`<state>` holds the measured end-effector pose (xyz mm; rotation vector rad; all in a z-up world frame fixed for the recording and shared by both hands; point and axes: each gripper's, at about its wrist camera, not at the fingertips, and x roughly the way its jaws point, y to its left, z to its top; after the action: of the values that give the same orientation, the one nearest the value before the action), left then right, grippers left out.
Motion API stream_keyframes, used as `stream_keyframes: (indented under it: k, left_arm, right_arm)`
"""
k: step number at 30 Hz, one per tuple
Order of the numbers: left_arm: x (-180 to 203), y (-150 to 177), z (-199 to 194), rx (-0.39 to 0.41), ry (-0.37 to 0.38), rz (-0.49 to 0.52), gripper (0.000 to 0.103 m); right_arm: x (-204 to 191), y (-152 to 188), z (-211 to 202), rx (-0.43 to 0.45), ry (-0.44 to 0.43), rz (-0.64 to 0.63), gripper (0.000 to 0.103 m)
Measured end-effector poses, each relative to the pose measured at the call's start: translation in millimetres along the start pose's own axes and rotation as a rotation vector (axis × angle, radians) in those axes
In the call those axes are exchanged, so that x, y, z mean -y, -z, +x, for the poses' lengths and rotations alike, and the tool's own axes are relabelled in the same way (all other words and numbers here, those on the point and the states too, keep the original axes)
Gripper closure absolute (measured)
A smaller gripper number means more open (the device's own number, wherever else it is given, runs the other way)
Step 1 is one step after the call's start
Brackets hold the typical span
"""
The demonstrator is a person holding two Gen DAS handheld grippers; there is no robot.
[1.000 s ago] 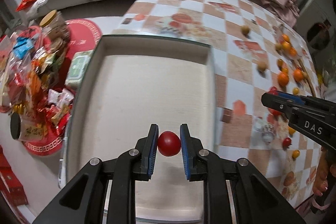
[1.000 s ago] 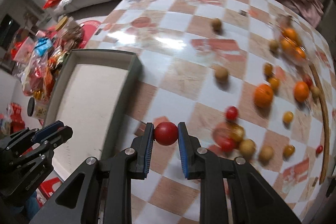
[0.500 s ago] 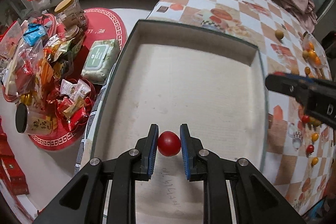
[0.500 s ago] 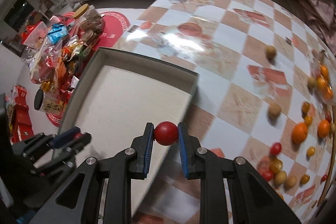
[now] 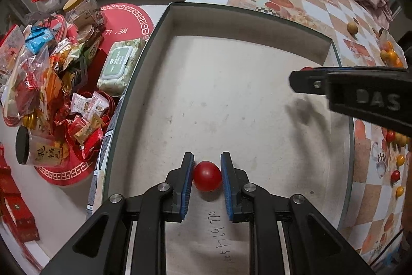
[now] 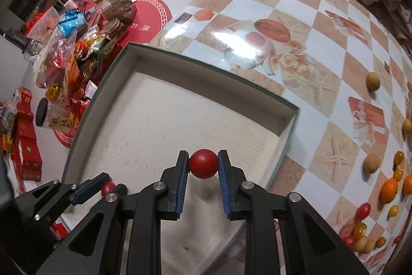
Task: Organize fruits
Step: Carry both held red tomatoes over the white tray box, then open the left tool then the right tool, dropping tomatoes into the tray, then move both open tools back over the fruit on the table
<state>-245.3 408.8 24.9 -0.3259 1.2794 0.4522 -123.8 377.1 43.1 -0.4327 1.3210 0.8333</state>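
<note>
Setting: shallow tray (image 5: 332, 48) sits at the corner of the checkered table (image 6: 322, 74); floor of the tray bare apart from what the tongs carry.
Left tongs (image 5: 207, 175): clenched on a red tomato (image 5: 207, 175), pads touching both sides. Low over the tray's near end; cannot tell whether the fruit rests on the floor.
Right tongs (image 6: 203, 163): clenched on a second red tomato (image 6: 203, 163), held above the tray's right half, just inside the rim.
Why held so: judged, both reds are being brought to one place for sorting by kind.
Loose fruit (image 6: 388, 187): oranges, small yellow and brown ones, more reds, scattered on the table well apart from the tray.
Gap: narrow on both, fruit-wide only.
</note>
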Motion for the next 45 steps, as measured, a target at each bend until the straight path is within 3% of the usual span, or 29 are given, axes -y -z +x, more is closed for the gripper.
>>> stream_keyframes:
  k: [6,9,12,18,21,23,32,38,45]
  left_arm:
    - [2.0,0.3,0.0,0.005,-0.012,0.017,0.078]
    - [-0.1,1.3,-1.7,0.011,-0.022,0.007,0.029]
    - [1.5,4.1,-6.1,0.032,-0.030,0.021,0.029]
    - [3.3,5.5,-7.3,0.009,-0.021,0.031,0.029]
    - [4.6,5.0,-10.6,0.004,-0.023,0.029,0.029]
    - [5.9,4.3,-12.9,0.003,-0.025,0.032,0.029]
    - [19.5,-0.1,-28.2,0.010,-0.016,0.075,0.029]
    - [47.0,-7.1,-39.4,0.023,0.001,0.123,0.029]
    - [101.9,-17.8,-52.8,0.050,0.048,0.214,0.029]
  right_arm:
    - [-4.2,0.1,16.1,-0.038,0.023,-0.026,0.078]
    - [-6.3,0.9,20.4,-0.045,0.035,-0.038,0.077]
    - [-9.4,1.2,21.3,-0.044,0.049,-0.064,0.075]
    - [-14.4,-1.5,14.4,-0.030,0.033,-0.087,0.038]
    - [-13.8,-4.1,3.6,-0.007,0.015,-0.077,0.033]
    - [-13.6,-5.2,-2.5,-0.002,0.006,-0.071,0.021]
    - [2.8,-4.8,-42.2,0.065,0.010,-0.027,0.020]
    - [45.3,12.3,-62.8,0.091,0.026,0.087,0.020]
    - [116.1,60.4,-81.6,0.087,0.079,0.253,0.020]
